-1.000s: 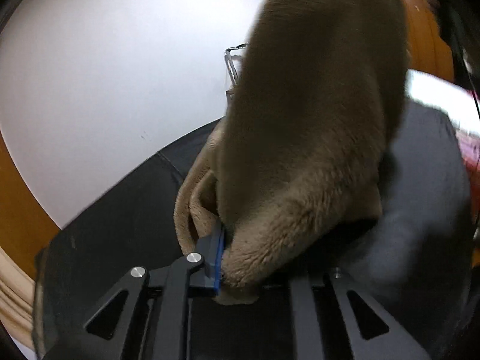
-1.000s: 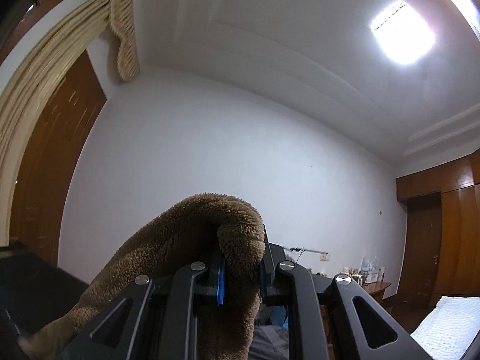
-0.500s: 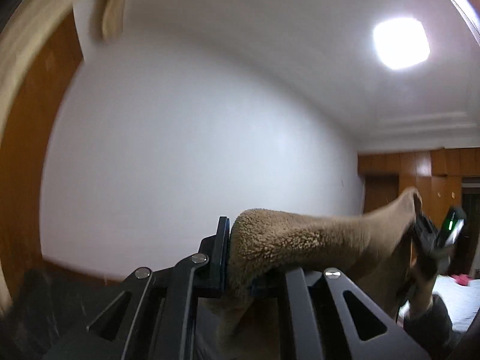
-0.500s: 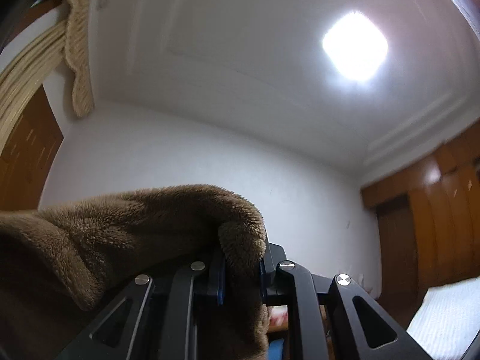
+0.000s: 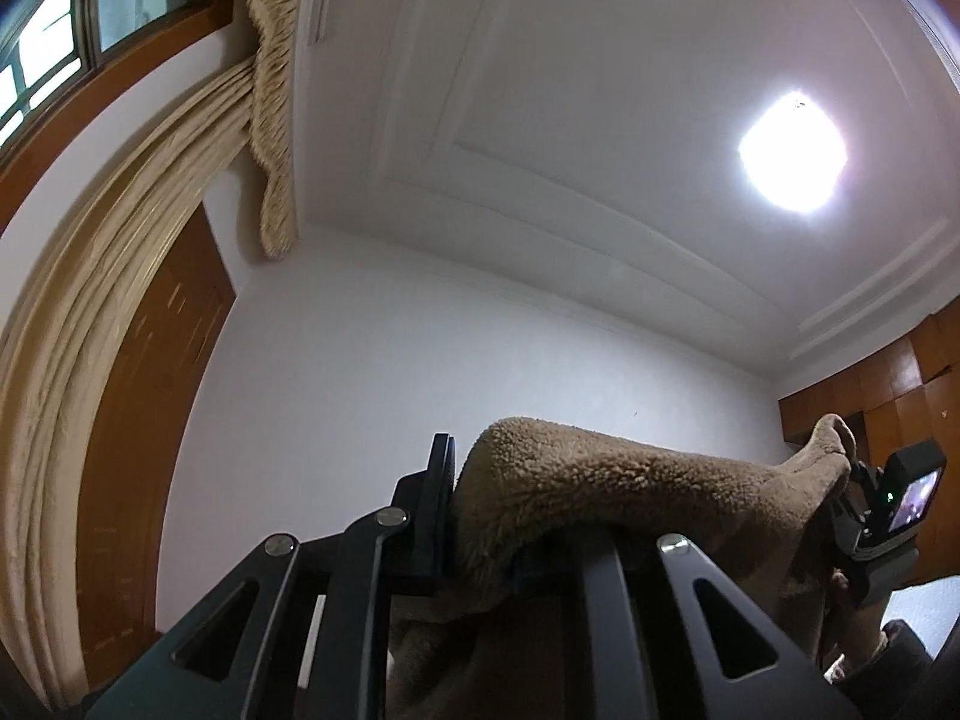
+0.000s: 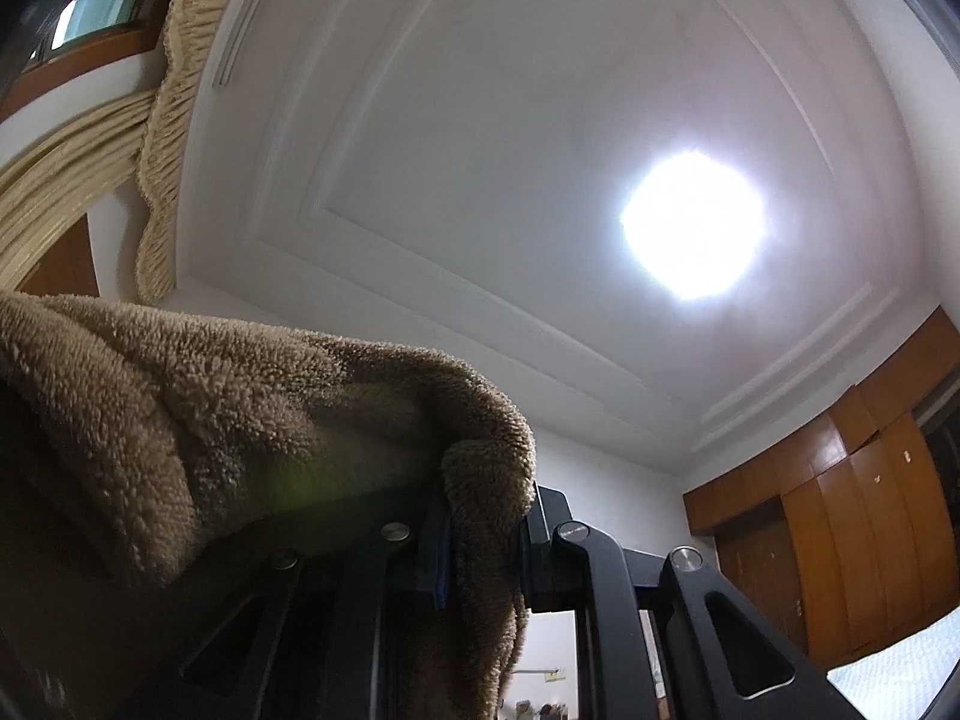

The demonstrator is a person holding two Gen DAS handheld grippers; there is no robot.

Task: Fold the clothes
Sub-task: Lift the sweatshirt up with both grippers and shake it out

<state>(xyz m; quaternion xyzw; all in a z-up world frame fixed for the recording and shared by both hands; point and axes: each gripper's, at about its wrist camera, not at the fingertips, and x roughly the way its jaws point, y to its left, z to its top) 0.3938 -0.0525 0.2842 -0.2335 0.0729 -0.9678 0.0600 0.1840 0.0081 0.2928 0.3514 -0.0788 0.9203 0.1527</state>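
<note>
A brown fleece garment point(image 5: 630, 492) hangs stretched in the air between my two grippers. My left gripper point(image 5: 480, 516) holds one corner. Its jaws are opening a little, but the fleece still sits pressed against the left pad, and the fabric covers the other finger. In the left wrist view the far end of the fleece runs to my right gripper point(image 5: 852, 480), held by a person's hand point(image 5: 840, 594). In the right wrist view my right gripper point(image 6: 486, 516) is shut on a folded edge of the garment point(image 6: 210, 396), which drapes away to the left.
Both cameras point up at a white ceiling with a bright lamp point(image 6: 690, 228). A beige curtain point(image 5: 120, 276) and a window are on the left. A wooden wardrobe point(image 6: 852, 528) stands on the right, with a white bed corner point(image 6: 900, 678) below it.
Both grippers rose and tilted upward. The left one lifted off the dark surface with the fleece. The garment now spans the gap between the two grippers.
</note>
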